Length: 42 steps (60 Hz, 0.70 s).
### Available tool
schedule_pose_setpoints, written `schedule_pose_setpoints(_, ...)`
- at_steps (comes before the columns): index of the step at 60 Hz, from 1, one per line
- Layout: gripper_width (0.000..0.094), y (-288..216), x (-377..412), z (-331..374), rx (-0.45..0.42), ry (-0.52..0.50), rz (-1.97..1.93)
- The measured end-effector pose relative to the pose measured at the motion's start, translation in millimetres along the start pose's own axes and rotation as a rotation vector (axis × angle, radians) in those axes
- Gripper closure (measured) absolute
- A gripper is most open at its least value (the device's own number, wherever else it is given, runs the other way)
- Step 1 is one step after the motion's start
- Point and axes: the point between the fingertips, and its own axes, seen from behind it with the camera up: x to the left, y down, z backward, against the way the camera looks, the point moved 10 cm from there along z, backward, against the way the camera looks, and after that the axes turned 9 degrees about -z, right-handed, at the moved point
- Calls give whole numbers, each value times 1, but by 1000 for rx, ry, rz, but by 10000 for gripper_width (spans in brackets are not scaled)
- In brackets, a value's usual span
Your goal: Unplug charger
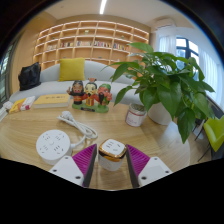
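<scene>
A small white cube charger (pixel 112 150) with an orange-gold rim sits between my gripper's (pixel 112 157) two fingers, near their tips. Both magenta pads (pixel 86 158) press against its sides, so the gripper is shut on it. It sits just above the light wooden table (pixel 150 140). A round white socket hub (pixel 53 146) lies on the table just left of the left finger. Its white cable (pixel 70 124) curls away behind it. The charger's underside and prongs are hidden.
A leafy plant in a white pot (pixel 165 88) stands ahead on the right, with a small tin (pixel 136 114) beside it. Wooden figurines (pixel 90 95) and a yellow box (pixel 50 101) stand further back. A sofa (pixel 70 70) and bookshelves (pixel 90 42) lie beyond.
</scene>
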Motion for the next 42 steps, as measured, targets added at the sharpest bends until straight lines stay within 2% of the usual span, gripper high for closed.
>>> schedule_pose_setpoints(3, 178, 0, -1, 3, 8, 3, -6)
schedule_pose_setpoints(6, 70, -1, -1, 10, 12, -6, -12)
schedule_pose_setpoints(17, 83, -12, -11, 72, -28, 16, -26)
schedule_pose_setpoints(29, 81, -14, -9, 169, -72, -27, -16)
schedule_pose_setpoints(42, 86, -4, 3, 269, -82, -76, 1)
